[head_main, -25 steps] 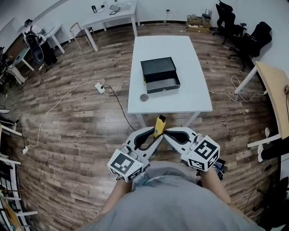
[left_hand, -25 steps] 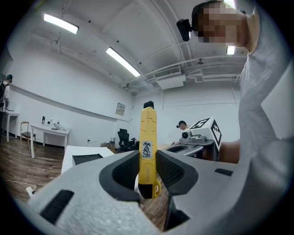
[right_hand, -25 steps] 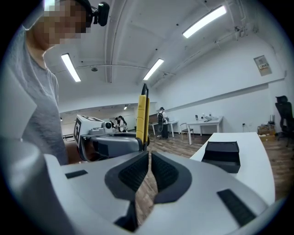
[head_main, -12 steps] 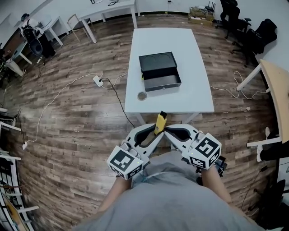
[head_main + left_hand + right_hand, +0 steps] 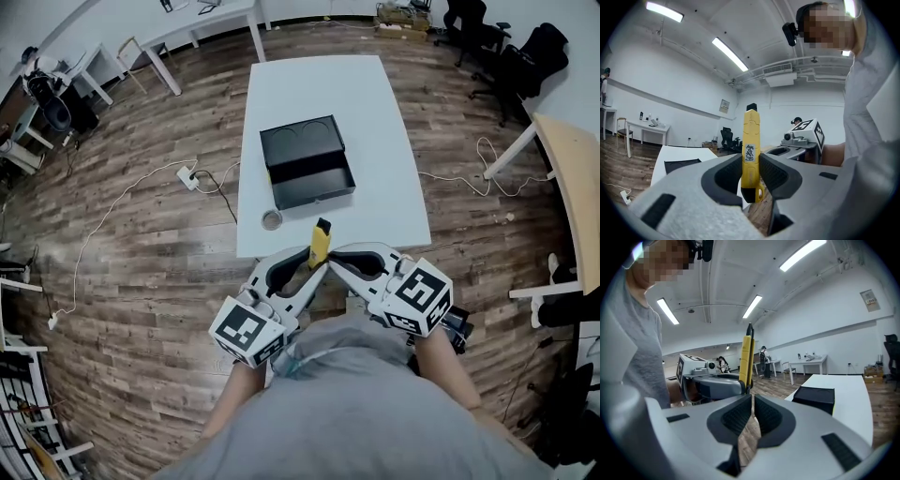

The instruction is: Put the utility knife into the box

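In the head view, a yellow utility knife [image 5: 320, 244] stands upright, black tip up, over the near edge of the white table [image 5: 375, 112]. My left gripper [image 5: 314, 266] is shut on its lower body. In the left gripper view the pads press both sides of the knife [image 5: 750, 150] at the gripper [image 5: 751, 165]. My right gripper [image 5: 336, 262] sits just right of it, jaws together and empty [image 5: 753, 400]. From the right gripper view the knife [image 5: 747, 357] shows to the left. The open black box [image 5: 306, 161] lies mid-table, beyond the knife.
A small round tin [image 5: 272, 219] sits near the table's front left corner. A power strip [image 5: 187, 176] with cables lies on the wooden floor to the left. Office chairs [image 5: 525, 56] stand at the back right, a wooden desk [image 5: 574, 187] at the right.
The person has stepped closer to the table. Both grippers and the knife have come from over the floor to the table's near edge. The grip on the knife is unchanged.
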Action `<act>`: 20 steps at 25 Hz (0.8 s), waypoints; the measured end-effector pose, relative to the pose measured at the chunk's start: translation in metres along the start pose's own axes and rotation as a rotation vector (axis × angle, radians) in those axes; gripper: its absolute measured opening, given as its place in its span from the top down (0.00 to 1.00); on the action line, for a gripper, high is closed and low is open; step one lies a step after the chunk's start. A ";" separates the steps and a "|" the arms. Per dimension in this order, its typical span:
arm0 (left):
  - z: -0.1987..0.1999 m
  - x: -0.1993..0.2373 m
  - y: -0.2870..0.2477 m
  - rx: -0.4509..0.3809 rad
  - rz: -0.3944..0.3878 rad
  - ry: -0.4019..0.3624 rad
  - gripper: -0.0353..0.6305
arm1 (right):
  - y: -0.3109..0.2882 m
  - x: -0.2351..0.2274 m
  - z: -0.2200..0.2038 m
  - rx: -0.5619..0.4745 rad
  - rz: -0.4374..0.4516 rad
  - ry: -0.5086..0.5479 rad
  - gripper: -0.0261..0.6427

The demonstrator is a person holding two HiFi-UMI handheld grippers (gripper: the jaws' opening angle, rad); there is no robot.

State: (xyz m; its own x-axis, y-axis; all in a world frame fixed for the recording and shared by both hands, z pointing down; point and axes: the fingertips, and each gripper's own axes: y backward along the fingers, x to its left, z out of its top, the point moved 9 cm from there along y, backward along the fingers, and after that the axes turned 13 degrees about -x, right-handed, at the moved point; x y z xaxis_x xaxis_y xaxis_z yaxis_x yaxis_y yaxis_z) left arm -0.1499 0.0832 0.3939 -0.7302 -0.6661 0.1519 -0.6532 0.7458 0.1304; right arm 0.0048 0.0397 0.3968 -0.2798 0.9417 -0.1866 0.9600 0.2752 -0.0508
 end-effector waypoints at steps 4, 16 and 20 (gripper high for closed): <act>0.008 0.008 -0.029 0.003 0.015 -0.015 0.76 | 0.003 -0.029 0.013 -0.002 0.010 0.000 0.92; 0.013 0.033 -0.076 0.000 0.123 -0.022 0.76 | -0.011 -0.091 0.033 0.044 0.098 0.000 0.92; 0.003 0.035 -0.074 -0.011 0.155 -0.006 0.76 | -0.016 -0.095 0.026 0.074 0.117 -0.002 0.92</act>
State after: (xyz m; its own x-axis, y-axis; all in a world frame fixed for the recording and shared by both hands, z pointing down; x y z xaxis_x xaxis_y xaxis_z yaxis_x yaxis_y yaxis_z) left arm -0.1275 0.0046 0.3866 -0.8232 -0.5432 0.1654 -0.5307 0.8396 0.1162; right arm 0.0164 -0.0588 0.3902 -0.1659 0.9661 -0.1979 0.9838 0.1484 -0.1005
